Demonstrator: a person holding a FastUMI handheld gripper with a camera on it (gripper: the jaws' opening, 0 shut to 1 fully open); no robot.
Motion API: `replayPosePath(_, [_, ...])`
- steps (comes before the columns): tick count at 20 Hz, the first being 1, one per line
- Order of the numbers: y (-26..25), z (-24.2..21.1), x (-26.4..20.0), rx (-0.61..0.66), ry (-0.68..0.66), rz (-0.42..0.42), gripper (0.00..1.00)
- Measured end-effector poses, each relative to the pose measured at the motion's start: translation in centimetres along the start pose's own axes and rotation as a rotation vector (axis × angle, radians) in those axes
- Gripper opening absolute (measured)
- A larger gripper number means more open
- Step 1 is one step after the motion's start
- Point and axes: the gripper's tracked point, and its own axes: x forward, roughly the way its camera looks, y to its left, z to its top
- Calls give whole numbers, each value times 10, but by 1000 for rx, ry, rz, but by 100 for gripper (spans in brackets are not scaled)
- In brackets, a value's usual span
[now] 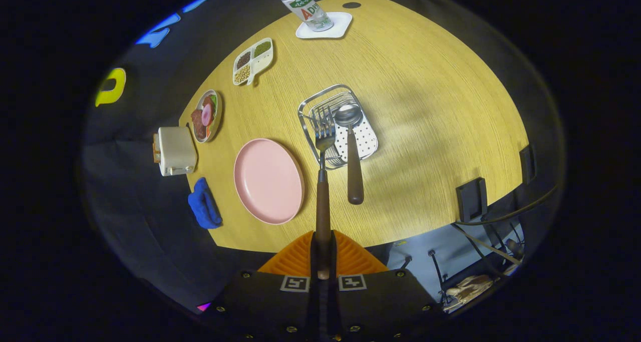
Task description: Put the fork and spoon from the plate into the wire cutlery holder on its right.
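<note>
While fingers [323, 254] grip fork [323, 146], tines over holder [313, 106] w/ spoon [350, 146].

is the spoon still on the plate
No, the spoon stands in the wire holder; the pink plate is bare.

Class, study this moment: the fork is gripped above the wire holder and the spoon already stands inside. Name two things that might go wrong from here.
1. The fingers pinch only the end of the fork handle, so it may swing or slip before its tines enter the wire holder.
2. The spoon leans in the holder right beside the fork; a nudge on lowering could tip it out.
</note>
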Motion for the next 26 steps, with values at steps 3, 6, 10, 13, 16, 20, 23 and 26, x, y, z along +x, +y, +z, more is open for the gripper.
replayPosePath(3, [-3, 3, 3, 11, 20, -11, 7])
replayPosePath(6, [-1, 7, 6, 37, 46, -2, 7])
replayPosePath(10, [9, 13, 11, 109, 85, 49, 7])
replayPosePath(13, [4, 16, 15, 131, 101, 35, 7])
replayPosePath(16, [4, 22, 20, 166, 111, 37, 7])
replayPosePath(20, [3, 28, 24, 175, 122, 29, 7])
replayPosePath(23, [3, 30, 27, 180, 127, 28, 7])
replayPosePath(26, [7, 33, 30, 187, 122, 32, 11])
